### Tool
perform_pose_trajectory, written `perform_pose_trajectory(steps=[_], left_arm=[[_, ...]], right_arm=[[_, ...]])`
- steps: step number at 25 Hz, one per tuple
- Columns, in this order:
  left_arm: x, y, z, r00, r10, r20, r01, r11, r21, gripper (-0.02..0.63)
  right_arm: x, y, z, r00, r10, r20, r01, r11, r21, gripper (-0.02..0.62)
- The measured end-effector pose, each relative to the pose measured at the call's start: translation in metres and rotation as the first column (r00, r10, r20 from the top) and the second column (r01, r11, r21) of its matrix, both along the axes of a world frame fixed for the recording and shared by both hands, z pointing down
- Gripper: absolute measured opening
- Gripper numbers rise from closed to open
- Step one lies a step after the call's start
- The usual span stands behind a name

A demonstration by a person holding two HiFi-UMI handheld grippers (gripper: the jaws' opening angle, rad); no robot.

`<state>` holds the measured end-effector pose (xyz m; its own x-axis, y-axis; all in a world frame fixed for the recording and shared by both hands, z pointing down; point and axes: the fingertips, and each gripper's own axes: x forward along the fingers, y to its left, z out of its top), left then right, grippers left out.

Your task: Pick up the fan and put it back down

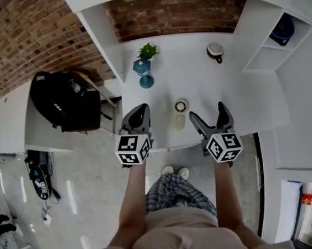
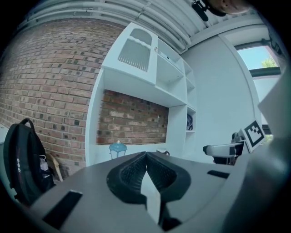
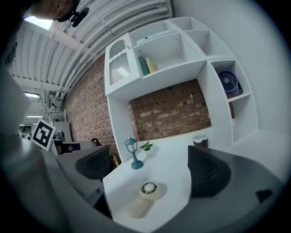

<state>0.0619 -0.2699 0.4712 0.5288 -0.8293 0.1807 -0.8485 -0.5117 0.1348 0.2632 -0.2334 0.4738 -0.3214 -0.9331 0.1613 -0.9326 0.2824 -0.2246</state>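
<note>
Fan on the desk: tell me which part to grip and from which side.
Probably the handle, from the front edge of the desk with the open right gripper. The fan lies flat, its narrow handle pointing toward that edge; the round head is wider.

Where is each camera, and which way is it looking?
Head view: on the person's head, looking down at the desk; both arms show.
Left gripper view: on the left tongs, shut, facing the brick wall.
Right gripper view: on the right tongs, open, facing the fan.
Head and right views share the fan and lantern.
</note>
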Motion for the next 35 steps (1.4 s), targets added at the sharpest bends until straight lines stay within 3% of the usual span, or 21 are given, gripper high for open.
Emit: perform_pose_trajectory(steps=[8,19,28,35], left_arm=[[-0.007,-0.02,0.051,1.0,-0.018,-0.008,0.018,0.996,-0.085,0.028],[-0.014,-0.026,0.101,1.0,-0.019,-0.014,0.016,0.985,-0.172,0.028],[-0.021,-0.021,0.122,1.0,-0.027,-0.005,0.026,0.976,-0.215,0.028],[-0.031,-0.018,0.124,0.999,-0.04,-0.002,0.038,0.973,-0.228,0.028]], right_arm=[[-0.053,-0.023,0.081,0.997,-0.066,-0.036,0.058,0.981,-0.183,0.528],[-0.083,-0.022,0.171,0.99,-0.078,-0.118,0.017,0.896,-0.444,0.517],[-0.093,-0.018,0.213,0.977,-0.115,-0.178,-0.016,0.798,-0.602,0.368],[-0.086,-0.014,0.218,0.967,-0.075,-0.245,-0.104,0.76,-0.641,0.244]])
